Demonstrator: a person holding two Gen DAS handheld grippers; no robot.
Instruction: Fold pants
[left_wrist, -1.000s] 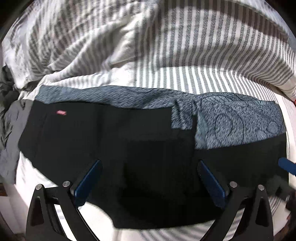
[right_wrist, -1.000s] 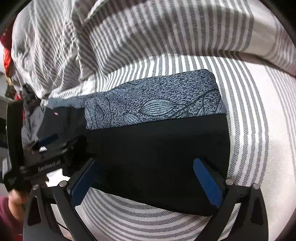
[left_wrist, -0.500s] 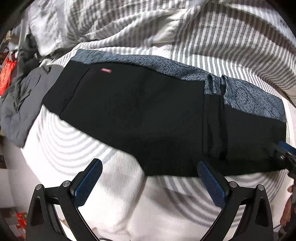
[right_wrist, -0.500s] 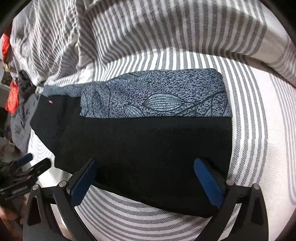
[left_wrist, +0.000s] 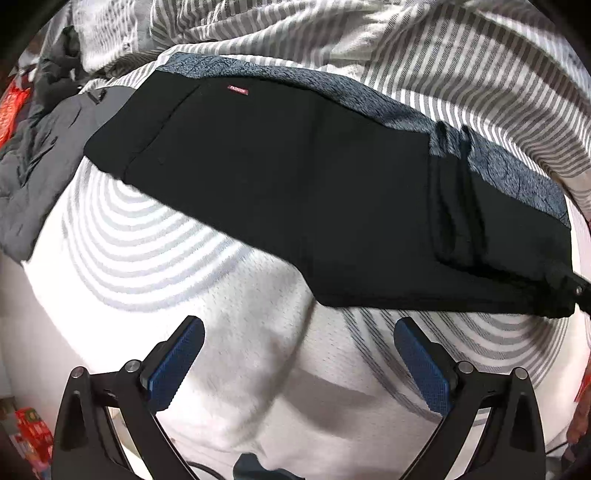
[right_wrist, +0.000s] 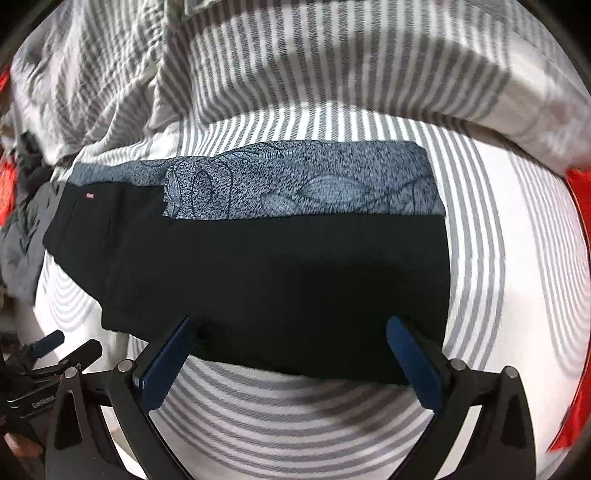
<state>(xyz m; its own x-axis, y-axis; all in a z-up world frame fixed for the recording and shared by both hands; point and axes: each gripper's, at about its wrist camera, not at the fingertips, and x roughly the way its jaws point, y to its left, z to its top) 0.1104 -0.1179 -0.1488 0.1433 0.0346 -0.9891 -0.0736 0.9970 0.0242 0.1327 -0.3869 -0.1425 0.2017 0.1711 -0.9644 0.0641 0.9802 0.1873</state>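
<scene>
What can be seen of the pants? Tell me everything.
The pants lie flat and lengthwise on the striped bedsheet, folded into a long band. They look like soft knit cloth: mostly black, with a speckled blue-grey leaf-print strip along the far edge. A small red label sits near the left end, and two ridged creases cross the right part. A grey garment lies at their left end. Neither open gripper holds them.

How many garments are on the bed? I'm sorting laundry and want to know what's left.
2. The black pants with the blue patterned panel lie flat across the striped bedding; a grey garment is bunched at the bed's left edge. Others may be hidden beyond it.
</scene>
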